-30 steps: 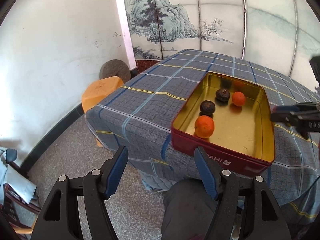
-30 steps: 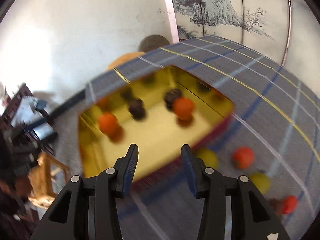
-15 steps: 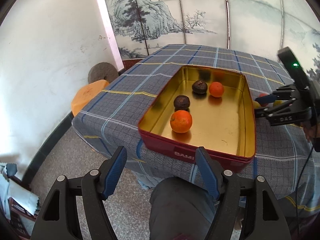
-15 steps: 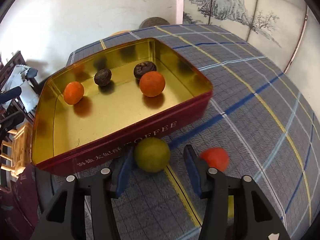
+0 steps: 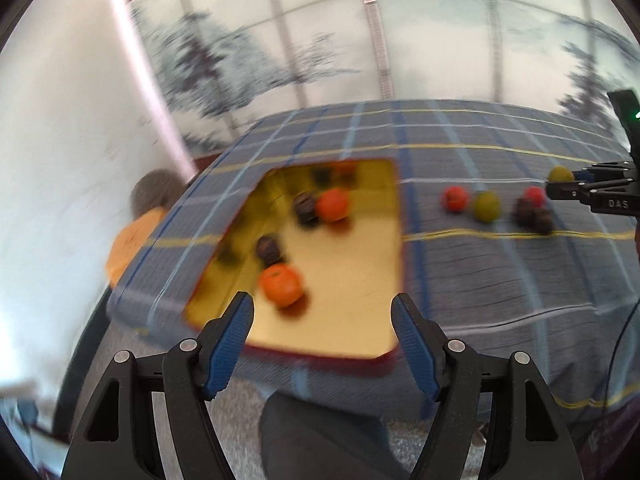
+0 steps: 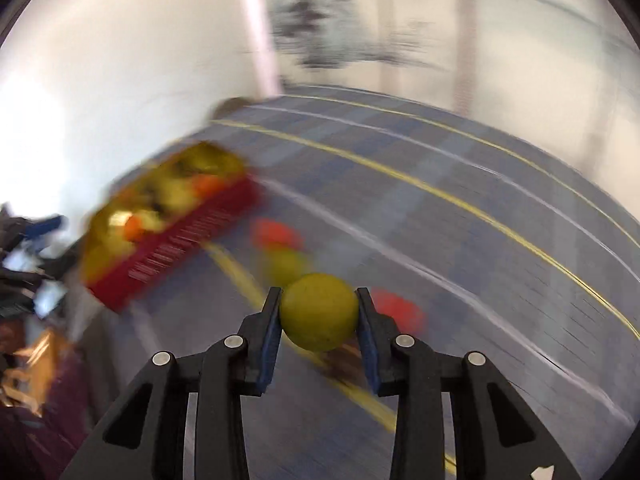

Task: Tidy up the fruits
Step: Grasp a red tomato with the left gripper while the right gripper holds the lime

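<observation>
My right gripper [image 6: 319,320] is shut on a green fruit [image 6: 319,317] and holds it above the blue checked tablecloth [image 6: 460,248]; it also shows in the left wrist view [image 5: 560,175]. A red tin with a gold inside [image 5: 372,308] holds two oranges [image 5: 281,285] and two dark fruits [image 5: 269,249]. Loose on the cloth to its right lie red fruits [image 5: 455,199], another green fruit [image 5: 487,207] and dark fruits [image 5: 532,212]. My left gripper [image 5: 322,330] is open and empty above the tin's near edge.
The tin [image 6: 188,232] sits near the table's left corner. An orange stool [image 5: 128,236] stands beside the table by the white wall. A painted folding screen [image 5: 360,40] stands behind the table. Both views are motion-blurred.
My right gripper closed on the green fruit beside the tin and lifted it away to the right. My left gripper moved forward over the tin's near edge, still open.
</observation>
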A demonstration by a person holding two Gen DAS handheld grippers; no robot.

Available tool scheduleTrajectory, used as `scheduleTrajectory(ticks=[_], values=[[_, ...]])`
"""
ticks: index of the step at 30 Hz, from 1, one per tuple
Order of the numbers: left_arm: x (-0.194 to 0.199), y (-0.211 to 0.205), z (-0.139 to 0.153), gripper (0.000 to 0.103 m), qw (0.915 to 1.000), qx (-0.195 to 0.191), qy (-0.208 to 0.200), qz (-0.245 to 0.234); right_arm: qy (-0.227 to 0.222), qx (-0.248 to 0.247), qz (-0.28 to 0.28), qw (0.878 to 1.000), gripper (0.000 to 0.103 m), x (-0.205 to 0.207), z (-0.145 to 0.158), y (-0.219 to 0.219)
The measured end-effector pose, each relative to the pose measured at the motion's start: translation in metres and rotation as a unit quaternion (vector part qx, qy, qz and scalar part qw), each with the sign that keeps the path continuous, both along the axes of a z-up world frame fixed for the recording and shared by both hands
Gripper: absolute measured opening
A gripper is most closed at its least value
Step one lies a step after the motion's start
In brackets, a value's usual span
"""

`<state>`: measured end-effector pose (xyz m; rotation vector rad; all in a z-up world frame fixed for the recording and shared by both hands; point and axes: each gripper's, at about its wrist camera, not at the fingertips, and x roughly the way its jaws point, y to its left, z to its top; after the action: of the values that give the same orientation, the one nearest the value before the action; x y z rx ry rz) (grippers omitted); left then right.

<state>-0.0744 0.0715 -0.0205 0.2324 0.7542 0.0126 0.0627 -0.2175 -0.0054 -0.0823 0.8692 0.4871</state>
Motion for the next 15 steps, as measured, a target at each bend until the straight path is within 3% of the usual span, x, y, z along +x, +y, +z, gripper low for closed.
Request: scheduleTrajectory(ticks=[4, 7, 9, 12, 15], values=[[0.017, -0.033, 0.010, 0.072, 0.9967, -0.005, 0.005, -0.080, 0.025, -0.014, -0.098, 0.995, 0.032, -0.006, -0.019, -0.084], [0.039, -0.055, 0.013, 0.073, 0.9912, 0.000, 0.012, -0.132, 0.034, -0.024, -0.142, 0.989, 0.032, -0.014, -0.030, -0.120], [0.063, -0.066, 0.013, 0.073, 0.9852, -0.003, 0.038, -0.167, 0.043, -0.012, -0.160, 0.986, 0.033, -0.018, -0.036, -0.138], [0.098, -0.075, 0.014, 0.073, 0.9720, -0.020, 0.073, -0.222, 0.040, 0.001, -0.164, 0.986, 0.033, -0.025, -0.042, -0.149], [0.129, -0.085, 0.009, 0.073, 0.9532, 0.003, 0.102, -0.284, 0.041, 0.017, -0.162, 0.986, 0.033, -0.026, -0.043, -0.154]])
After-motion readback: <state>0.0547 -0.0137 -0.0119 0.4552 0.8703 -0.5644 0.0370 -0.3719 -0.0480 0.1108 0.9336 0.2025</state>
